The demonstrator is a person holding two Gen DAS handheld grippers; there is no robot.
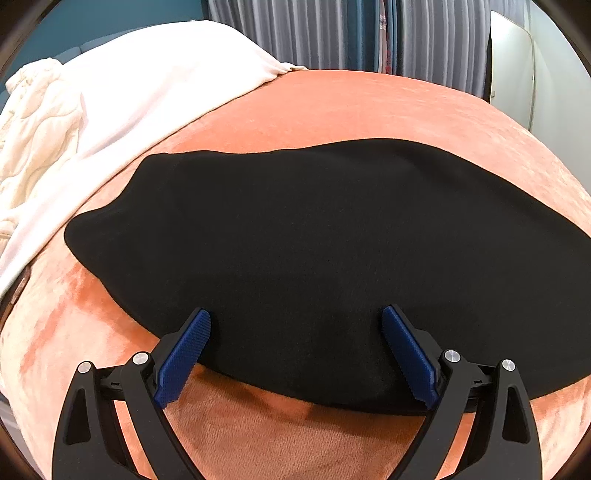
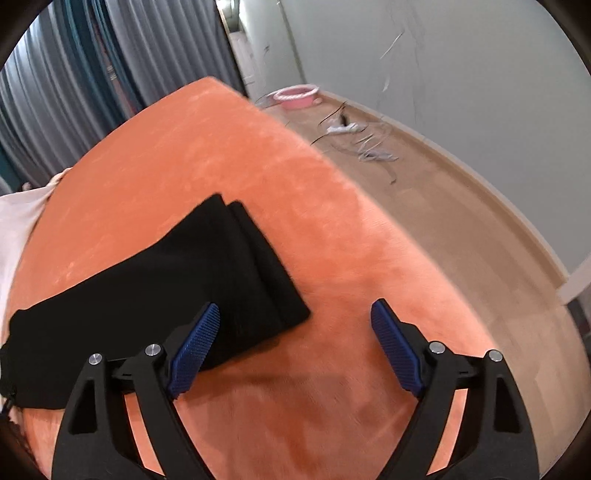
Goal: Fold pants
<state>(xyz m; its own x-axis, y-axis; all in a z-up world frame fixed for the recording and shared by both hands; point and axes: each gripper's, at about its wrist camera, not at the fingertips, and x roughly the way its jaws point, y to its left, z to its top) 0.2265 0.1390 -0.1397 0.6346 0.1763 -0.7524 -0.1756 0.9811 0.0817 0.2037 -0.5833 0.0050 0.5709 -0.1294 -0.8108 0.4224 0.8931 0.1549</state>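
The black pants [image 1: 317, 243] lie flat on an orange blanket [image 1: 332, 107], folded lengthwise with one leg on the other. My left gripper [image 1: 295, 321] is open and empty, its blue pads just above the pants' near edge. In the right wrist view the pants [image 2: 166, 280] stretch from the lower left to the leg cuffs near the middle. My right gripper [image 2: 295, 314] is open and empty, above the blanket [image 2: 351, 258] just right of the cuff end; its left pad [image 2: 195, 347] overlaps the pants' near edge.
A white sheet [image 1: 147, 85] and a cream quilt [image 1: 33, 140] lie at the left of the bed. Curtains [image 1: 332, 33] hang behind. To the right the bed edge drops to a wooden floor [image 2: 443, 199] with cables [image 2: 369, 144] and a pink basin [image 2: 295, 96].
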